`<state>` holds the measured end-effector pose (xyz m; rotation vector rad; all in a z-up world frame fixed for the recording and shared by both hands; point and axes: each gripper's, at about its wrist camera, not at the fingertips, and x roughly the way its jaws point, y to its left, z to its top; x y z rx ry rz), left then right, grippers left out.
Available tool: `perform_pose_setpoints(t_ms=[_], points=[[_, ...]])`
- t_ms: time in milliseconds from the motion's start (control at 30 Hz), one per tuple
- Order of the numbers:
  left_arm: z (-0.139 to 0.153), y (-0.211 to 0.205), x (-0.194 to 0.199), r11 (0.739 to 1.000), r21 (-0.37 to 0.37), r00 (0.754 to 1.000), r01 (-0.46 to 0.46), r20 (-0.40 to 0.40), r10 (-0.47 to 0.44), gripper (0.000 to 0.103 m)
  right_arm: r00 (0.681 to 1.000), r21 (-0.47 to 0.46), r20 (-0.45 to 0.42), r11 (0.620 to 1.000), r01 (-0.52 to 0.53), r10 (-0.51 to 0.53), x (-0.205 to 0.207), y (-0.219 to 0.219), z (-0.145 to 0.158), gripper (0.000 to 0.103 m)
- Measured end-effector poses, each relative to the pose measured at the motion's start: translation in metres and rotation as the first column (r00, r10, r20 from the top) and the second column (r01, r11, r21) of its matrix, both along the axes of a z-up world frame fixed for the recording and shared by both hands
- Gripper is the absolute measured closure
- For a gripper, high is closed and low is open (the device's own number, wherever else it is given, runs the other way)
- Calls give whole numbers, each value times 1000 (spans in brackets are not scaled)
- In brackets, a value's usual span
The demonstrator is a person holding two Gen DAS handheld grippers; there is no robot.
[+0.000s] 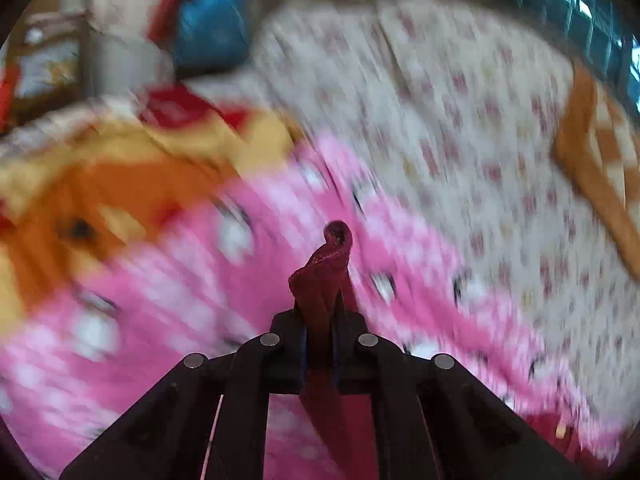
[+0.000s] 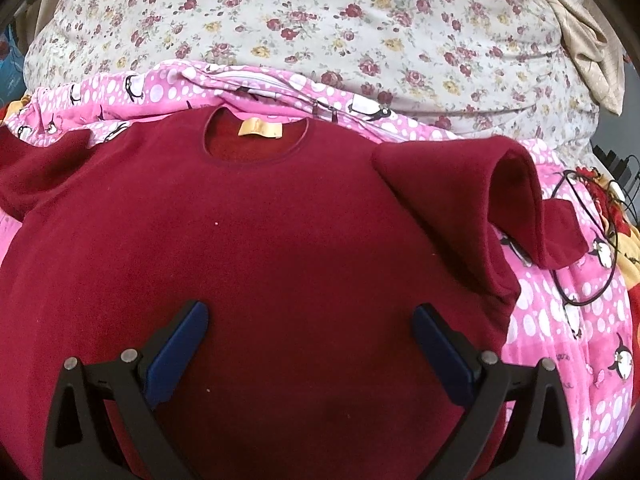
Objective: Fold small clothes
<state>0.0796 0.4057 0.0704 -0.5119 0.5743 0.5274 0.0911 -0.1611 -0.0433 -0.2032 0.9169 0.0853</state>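
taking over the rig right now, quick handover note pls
Left tool: shut on a bunch of dark red cloth, most likely part of the sweater; that view is blurred.
Right tool: open, empty, over the sweater's lower front.
Sweater: lying front up on the pink penguin blanket, collar away from you, one sleeve already folded in.
Left to do: the other sleeve, then fold the body.

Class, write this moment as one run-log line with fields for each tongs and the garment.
left tongs: shut on dark red fleece top | right tongs: open above dark red fleece top | top: flat on pink penguin blanket
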Motion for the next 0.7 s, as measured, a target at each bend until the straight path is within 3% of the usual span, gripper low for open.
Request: perform_pose_setpoints(t_ms=[67,133,233,300,433,500,567,633,700], points=[[21,-7,-7,998,14,998,53,26,-54,103,1000,1,1,1000,1,-1,-1,0,0,0],[38,-39,-2,986,23,985,162,55,-163,103,1000,5,-1,1000,1,-1,-1,-1,1,0],[47,-111,11,941,11,937,338,91,-337,103,1000,25,-9,1000,1,0,-2,-4,3,0],[37,-172,24,894,-24,892,447,94,-443,103,1000,60,-10,998,8,-8,-4,-9,8,0],[-14,-311,48,779,-80,783,622,33,-621,103,997,124,63,992,36,-44,-8,-22,26,0],[-50,-359,53,744,-136,749,655,-18,-663,103,994,145,95,988,45,-60,-9,-28,36,0],[-76,-390,52,715,-186,719,674,-58,-693,103,991,159,108,985,61,-79,-8,-33,42,0],[-99,-414,47,665,-240,659,708,-118,-743,90,991,172,105,983,68,-87,-5,-37,46,0],[-97,-423,33,643,-200,628,740,-138,-766,86,990,193,110,979,70,-93,-2,-39,49,0]])
